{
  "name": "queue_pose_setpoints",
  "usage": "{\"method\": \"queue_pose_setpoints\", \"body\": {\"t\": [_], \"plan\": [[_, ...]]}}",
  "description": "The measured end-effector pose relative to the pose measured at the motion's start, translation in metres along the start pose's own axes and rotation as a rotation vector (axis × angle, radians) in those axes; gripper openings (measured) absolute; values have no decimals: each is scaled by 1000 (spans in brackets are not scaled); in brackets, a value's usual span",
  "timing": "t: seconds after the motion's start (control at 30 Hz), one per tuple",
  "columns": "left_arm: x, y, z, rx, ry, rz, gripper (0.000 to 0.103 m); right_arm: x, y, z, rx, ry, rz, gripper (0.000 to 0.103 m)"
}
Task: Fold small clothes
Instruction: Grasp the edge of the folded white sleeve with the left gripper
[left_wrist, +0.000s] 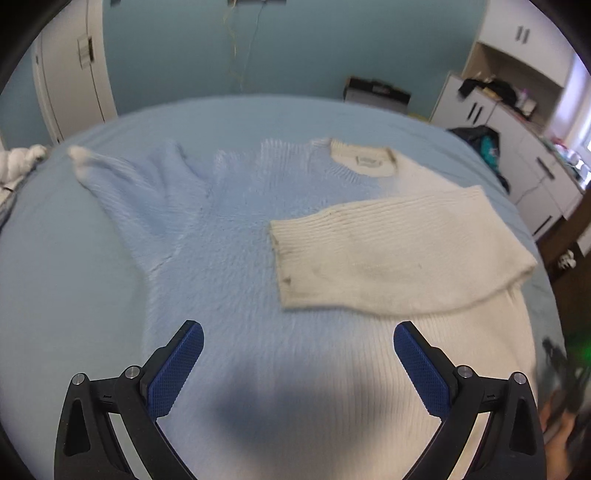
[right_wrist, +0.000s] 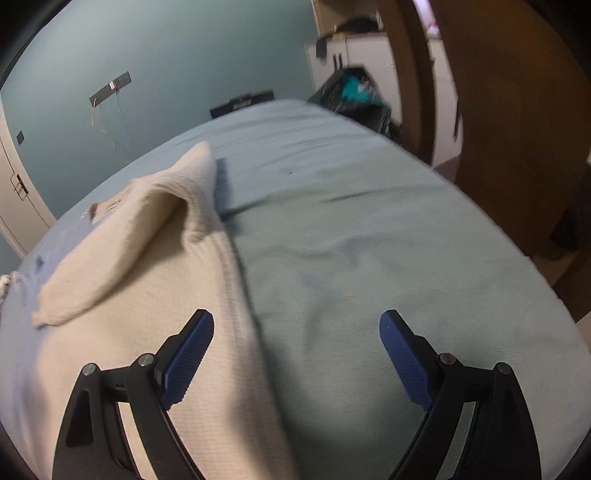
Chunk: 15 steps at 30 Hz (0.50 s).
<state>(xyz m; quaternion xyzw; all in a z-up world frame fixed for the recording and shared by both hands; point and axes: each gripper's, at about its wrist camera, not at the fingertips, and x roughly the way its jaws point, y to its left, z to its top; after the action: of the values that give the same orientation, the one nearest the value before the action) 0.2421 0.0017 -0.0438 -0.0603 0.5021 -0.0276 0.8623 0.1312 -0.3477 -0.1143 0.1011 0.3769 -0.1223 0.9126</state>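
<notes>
A knit sweater (left_wrist: 258, 251), pale blue on its left half and cream on its right, lies flat on the bed with its collar (left_wrist: 364, 158) at the far side. Its cream right sleeve (left_wrist: 388, 258) is folded across the chest. Its blue left sleeve (left_wrist: 129, 184) stretches out to the left. My left gripper (left_wrist: 298, 334) is open and empty, just above the sweater's lower body. My right gripper (right_wrist: 296, 325) is open and empty over the sweater's right side edge (right_wrist: 243, 280); the folded sleeve (right_wrist: 122, 247) lies to its left.
The light blue bedsheet (right_wrist: 388, 240) spreads to the right of the sweater up to the bed's edge. White cloth (left_wrist: 18, 162) lies at the far left of the bed. White cabinets (left_wrist: 517, 129) and a dark bag (right_wrist: 354, 96) stand beyond the bed's right side.
</notes>
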Motion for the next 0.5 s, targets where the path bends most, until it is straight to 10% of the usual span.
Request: {"method": "queue_pose_setpoints", "body": {"t": [0.23,0.5], "plan": [[94,5,34,-146,191,17,99,-32,-2,-8,17,-64,-42,89],[110,-15,36,-113,206,41,11,-16,8,-16,-62,-96,-88,89]]}}
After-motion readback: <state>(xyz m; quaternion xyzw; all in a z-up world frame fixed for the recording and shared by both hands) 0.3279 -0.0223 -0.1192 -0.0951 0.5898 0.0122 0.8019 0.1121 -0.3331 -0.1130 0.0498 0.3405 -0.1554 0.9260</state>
